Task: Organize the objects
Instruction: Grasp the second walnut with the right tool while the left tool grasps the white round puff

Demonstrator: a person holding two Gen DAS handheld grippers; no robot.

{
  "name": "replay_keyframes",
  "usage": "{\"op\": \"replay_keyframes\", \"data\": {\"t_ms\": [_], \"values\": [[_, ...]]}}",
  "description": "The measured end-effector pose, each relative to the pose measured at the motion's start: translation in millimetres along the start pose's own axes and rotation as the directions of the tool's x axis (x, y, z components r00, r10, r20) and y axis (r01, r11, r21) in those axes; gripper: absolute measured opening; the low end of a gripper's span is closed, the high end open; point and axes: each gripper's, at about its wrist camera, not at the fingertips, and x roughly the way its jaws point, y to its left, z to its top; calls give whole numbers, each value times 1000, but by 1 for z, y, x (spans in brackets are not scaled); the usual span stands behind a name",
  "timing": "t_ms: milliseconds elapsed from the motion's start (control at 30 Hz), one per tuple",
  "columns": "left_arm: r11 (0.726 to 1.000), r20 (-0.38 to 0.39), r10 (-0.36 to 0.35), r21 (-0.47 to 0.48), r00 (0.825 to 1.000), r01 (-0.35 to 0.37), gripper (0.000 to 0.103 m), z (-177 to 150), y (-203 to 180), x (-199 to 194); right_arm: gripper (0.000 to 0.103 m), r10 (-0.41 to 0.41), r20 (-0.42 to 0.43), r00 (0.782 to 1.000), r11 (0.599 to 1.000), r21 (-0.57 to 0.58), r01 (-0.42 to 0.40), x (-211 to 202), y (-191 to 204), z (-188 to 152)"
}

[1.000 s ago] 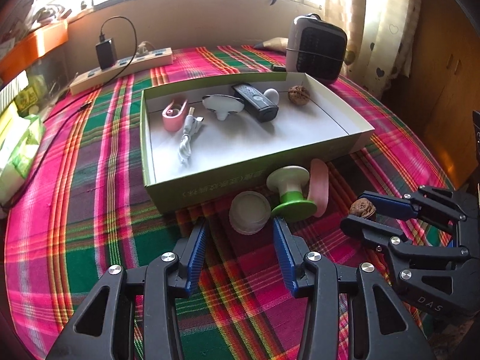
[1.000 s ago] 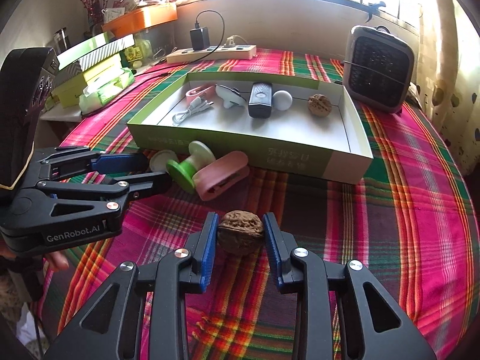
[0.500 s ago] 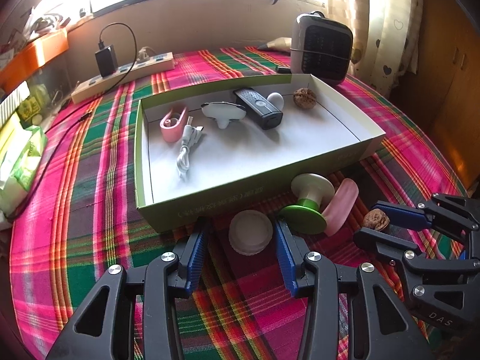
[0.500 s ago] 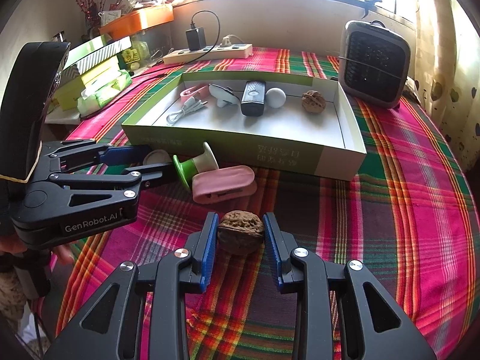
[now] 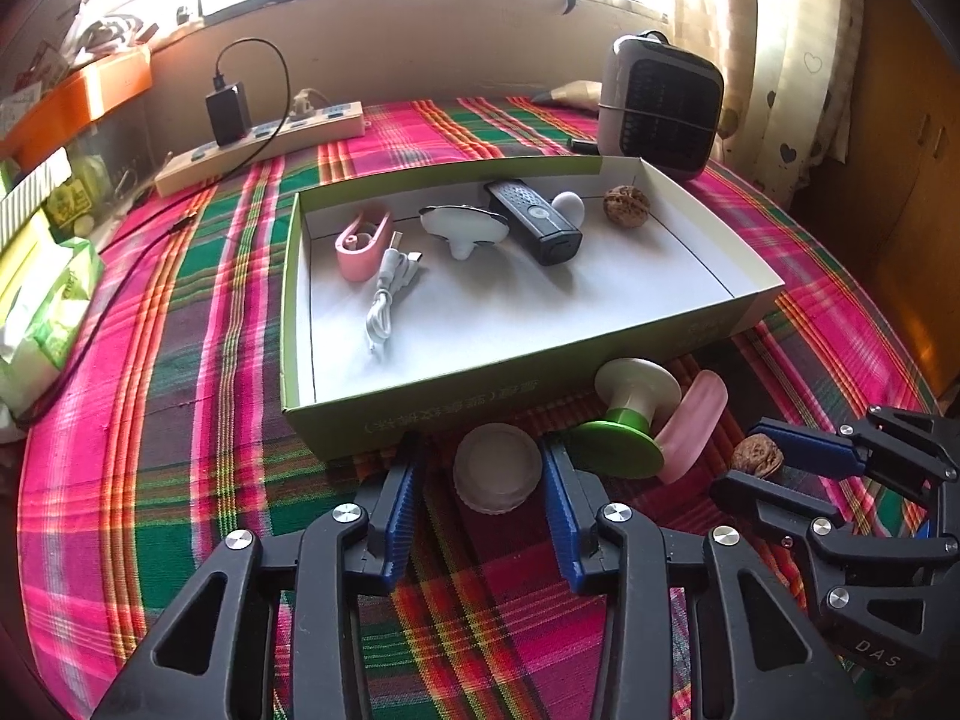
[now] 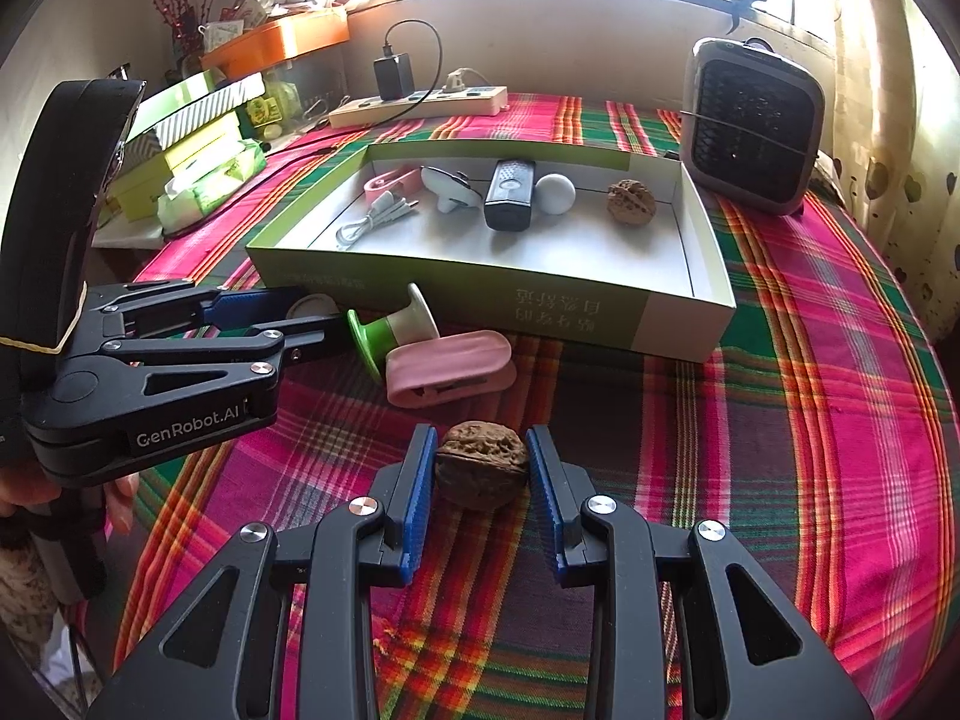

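Note:
A shallow green box lies on the plaid cloth and holds a pink case, a white cable, a white pad, a black device, a white ball and a walnut. My left gripper is open, its jaws either side of a round white lid lying in front of the box. My right gripper is shut on a second walnut, held just above the cloth. A green-and-white spool and a pink case lie between the grippers.
A grey heater stands behind the box at the right. A power strip with a black charger lies at the back. Green packets and boxes are stacked at the left edge.
My left gripper has moved forward, so the white lid now sits between its open jaws. The right gripper keeps hold of the walnut and has shifted slightly relative to the box.

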Motion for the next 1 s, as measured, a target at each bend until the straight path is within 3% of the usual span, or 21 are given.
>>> {"op": "replay_keyframes", "data": {"t_ms": [133,1000], "values": [[1000,2,11,-10,1000,-11,25,0,2,0,32,-1,0,1000,1000,-1,1,0,0,0],[1000,13,6,-16,1000,-6,25,-3,3,-7,32,-3,7,1000,1000,-5,4,-1,1,0]]}}
